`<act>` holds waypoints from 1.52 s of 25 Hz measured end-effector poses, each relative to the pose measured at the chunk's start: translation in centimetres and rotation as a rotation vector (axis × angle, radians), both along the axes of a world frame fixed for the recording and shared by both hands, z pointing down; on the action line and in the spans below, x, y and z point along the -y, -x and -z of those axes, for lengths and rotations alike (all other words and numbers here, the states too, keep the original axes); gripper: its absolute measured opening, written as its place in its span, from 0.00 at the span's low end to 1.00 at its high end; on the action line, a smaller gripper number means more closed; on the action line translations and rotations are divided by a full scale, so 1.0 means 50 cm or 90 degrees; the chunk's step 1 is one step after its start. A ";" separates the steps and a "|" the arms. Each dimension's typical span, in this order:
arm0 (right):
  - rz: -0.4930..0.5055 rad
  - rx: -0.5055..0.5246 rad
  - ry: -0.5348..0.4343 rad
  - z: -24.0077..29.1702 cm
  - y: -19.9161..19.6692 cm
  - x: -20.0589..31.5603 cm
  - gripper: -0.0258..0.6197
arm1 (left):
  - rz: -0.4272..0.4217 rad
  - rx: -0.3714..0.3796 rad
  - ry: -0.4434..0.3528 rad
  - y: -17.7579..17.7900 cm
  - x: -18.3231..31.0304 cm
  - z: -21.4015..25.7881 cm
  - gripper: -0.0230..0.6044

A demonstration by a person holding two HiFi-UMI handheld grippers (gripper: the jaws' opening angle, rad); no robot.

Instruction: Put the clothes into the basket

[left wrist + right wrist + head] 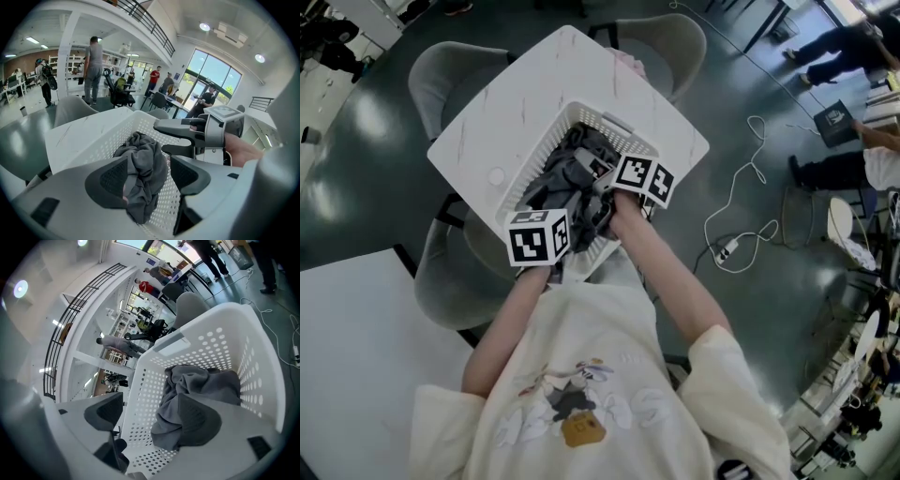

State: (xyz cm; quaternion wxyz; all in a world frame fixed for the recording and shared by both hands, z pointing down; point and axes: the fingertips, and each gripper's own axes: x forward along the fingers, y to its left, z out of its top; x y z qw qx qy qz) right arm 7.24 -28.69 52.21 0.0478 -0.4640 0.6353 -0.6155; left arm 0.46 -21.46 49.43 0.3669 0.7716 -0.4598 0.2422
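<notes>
I have both grippers over the near end of the white basket [614, 122], which stands on the white table [516, 103]. The grey clothes [561, 167] are bunched up inside the basket, below the two grippers.

On the left gripper [147, 176] the jaws stand wide apart. The grey clothes hang in the gap between them, close against the left pad, but nothing is pinched. Past the jaws I see the perforated basket wall and the table's far edge. To the right in this view the right gripper sits over the basket, with a hand [243, 150] on it.

On the right gripper [154, 416] the jaws are also spread wide and have hold of nothing. The clothes lie heaped against the basket's right wall, just behind the right pad. I cannot tell whether that pad touches the cloth. The left pad is over the basket's left rim, well apart from the cloth
</notes>
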 end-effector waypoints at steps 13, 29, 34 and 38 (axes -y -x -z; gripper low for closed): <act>0.041 -0.005 -0.120 0.097 0.033 -0.072 0.58 | -0.019 -0.026 -0.052 0.018 -0.067 0.051 0.48; 0.062 -0.060 -0.247 0.214 0.069 -0.190 0.43 | -0.017 -0.057 -0.117 0.075 -0.143 0.136 0.31; 0.082 -0.155 -0.292 0.225 0.076 -0.241 0.21 | 0.003 -0.061 -0.141 0.107 -0.164 0.160 0.23; 0.116 -0.227 -0.358 0.262 0.089 -0.285 0.16 | 0.029 -0.061 -0.168 0.143 -0.184 0.178 0.10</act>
